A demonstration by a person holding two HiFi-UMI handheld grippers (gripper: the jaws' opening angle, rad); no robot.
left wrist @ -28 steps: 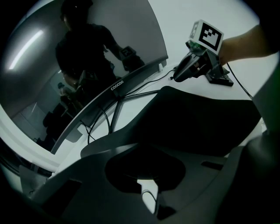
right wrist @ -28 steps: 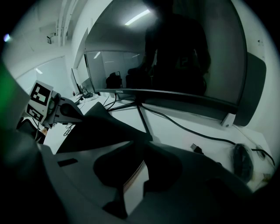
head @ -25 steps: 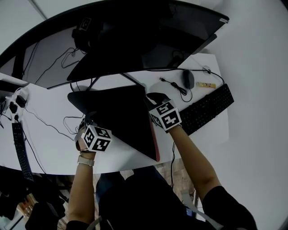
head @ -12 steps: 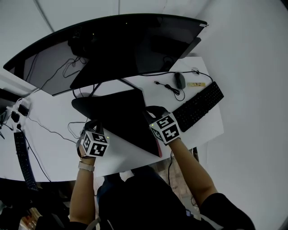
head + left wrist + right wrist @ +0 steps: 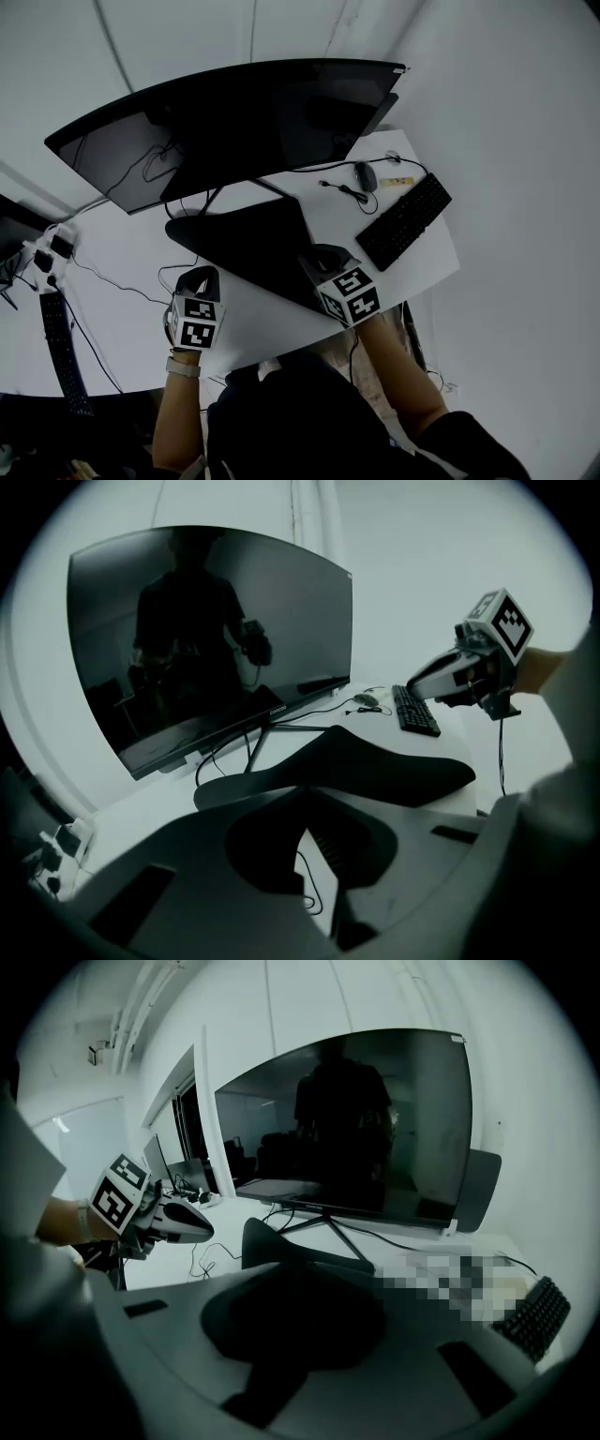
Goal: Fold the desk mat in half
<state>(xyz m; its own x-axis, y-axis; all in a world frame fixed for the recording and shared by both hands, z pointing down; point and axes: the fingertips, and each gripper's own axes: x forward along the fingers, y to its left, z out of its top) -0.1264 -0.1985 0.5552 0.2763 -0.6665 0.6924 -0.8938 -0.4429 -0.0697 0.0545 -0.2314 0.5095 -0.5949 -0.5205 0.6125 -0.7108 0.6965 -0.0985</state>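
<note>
Both grippers are up off the white desk (image 5: 112,281), with the black desk mat (image 5: 253,246) slung between them. The left gripper (image 5: 202,277) looks pinched shut on the mat's near left corner, its jaw tips meeting on the thin edge. The right gripper (image 5: 317,258) is clenched on the near right corner, and dark mat fills the space between its jaws. The near edge is raised above the desk's front edge, while the far part lies flat, close to the feet of the curved monitor (image 5: 234,122).

I see a few ways this could go wrong. The pinches are on thin material right at the corners, so a quick swing toward the monitor could pull one free and drop that side. If one hand travels ahead of the other, the crease will run crooked and the edges won't meet. The far edge could also slide along the desk rather than stay put, nudging the monitor's feet or the loose cable (image 5: 150,281) beside it. The keyboard (image 5: 405,220) and mouse (image 5: 364,174) sit at the desk's right end, apart from the mat.
</note>
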